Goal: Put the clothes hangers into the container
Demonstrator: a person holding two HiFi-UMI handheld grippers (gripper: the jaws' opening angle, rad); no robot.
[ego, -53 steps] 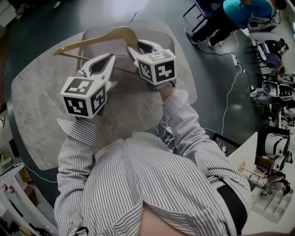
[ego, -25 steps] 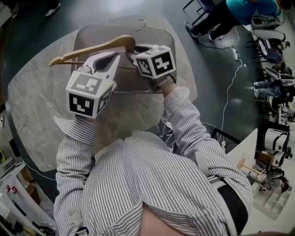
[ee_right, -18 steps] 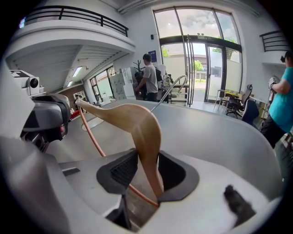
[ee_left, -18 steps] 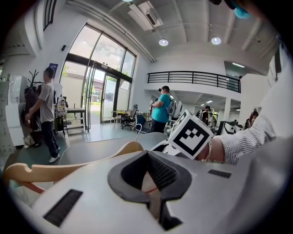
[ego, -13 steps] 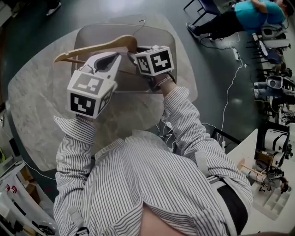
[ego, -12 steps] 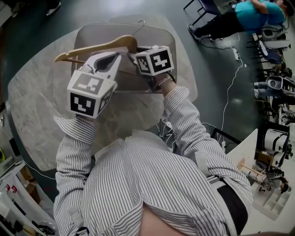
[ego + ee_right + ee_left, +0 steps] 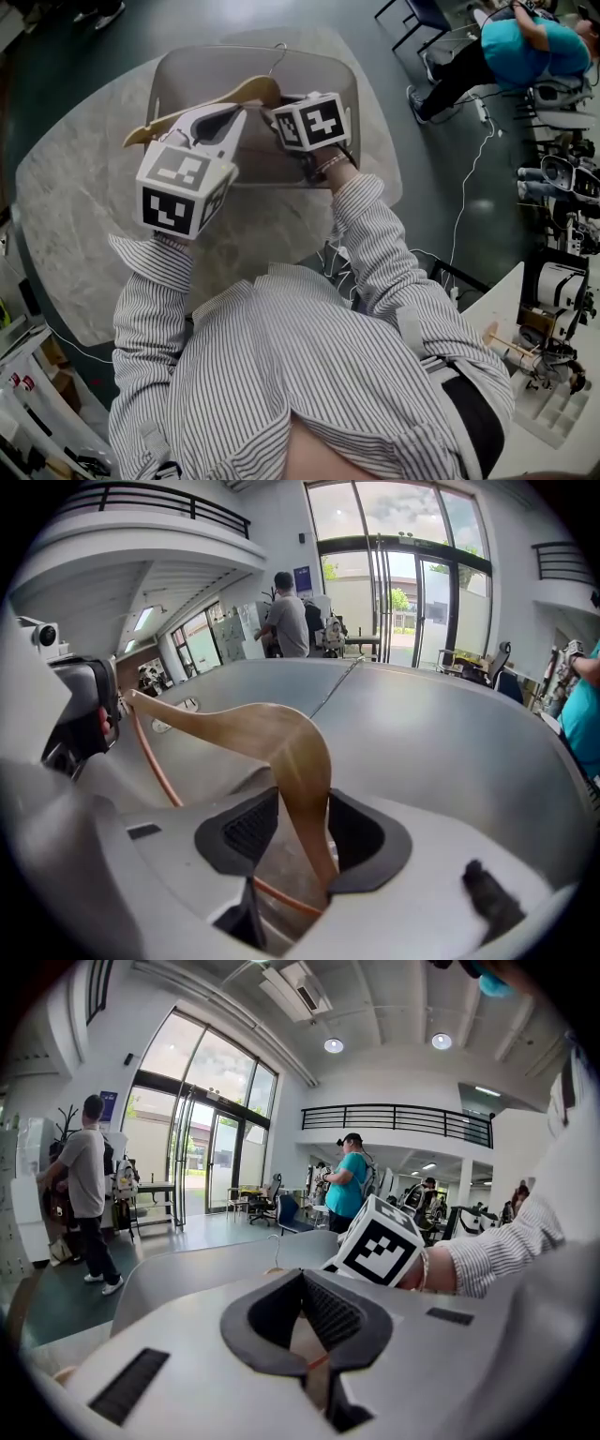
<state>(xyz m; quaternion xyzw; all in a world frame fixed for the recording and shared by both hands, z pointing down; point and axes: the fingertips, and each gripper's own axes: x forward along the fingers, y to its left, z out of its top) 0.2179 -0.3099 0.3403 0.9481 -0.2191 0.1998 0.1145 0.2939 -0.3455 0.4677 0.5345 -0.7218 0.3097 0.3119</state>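
We saw a pale wooden hanger (image 7: 220, 94) with a thin metal hook (image 7: 278, 58) and a coppery bar (image 7: 150, 761) under its arms. The only print was the black-and-white square markers on the grippers' cubes (image 7: 319, 122). The hanger hung tilted over the grey container (image 7: 323, 80) on the table (image 7: 84, 216), hook toward the far rim, left end past the left rim. One arm ran between the jaws of our right gripper (image 7: 302, 808), which had just been opening and stood apart, a gap beside the wood. Our left gripper (image 7: 302, 1279), just beside it, was closed on nothing.
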